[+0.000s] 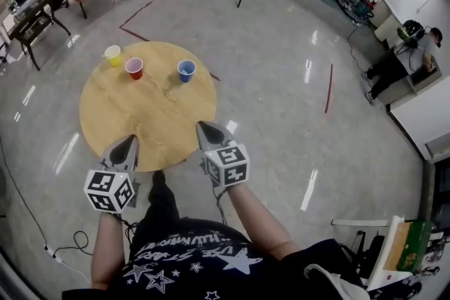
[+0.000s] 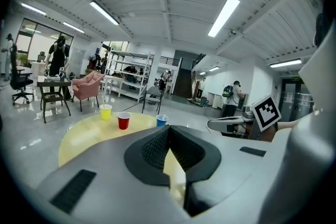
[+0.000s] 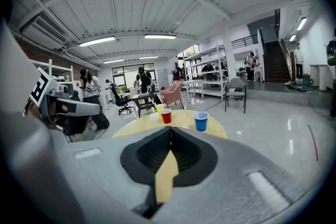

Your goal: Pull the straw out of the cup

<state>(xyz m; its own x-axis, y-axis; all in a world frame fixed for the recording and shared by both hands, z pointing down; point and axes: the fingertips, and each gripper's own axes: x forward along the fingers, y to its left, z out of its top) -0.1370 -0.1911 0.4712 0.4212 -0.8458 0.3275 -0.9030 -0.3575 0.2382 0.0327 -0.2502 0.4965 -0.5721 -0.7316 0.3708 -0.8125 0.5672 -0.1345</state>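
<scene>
Hovering empty, left hand-held gripper (image 1: 130, 140) and right hand-held gripper (image 1: 201, 126) were clenched; an unbraced pull could topple the yellow cup (image 1: 112, 55).

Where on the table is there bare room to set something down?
Bare: the near half of the table, between the cups and the left tongs and right tongs. Crowded: the far edge, with yellow cup, red cup, blue cup.

The head view looks steeply down on the round wooden worktop (image 1: 148, 116), while both gripper views face low across it from nearby, all sharing the yellow plastic cup (image 1: 112, 55).
</scene>
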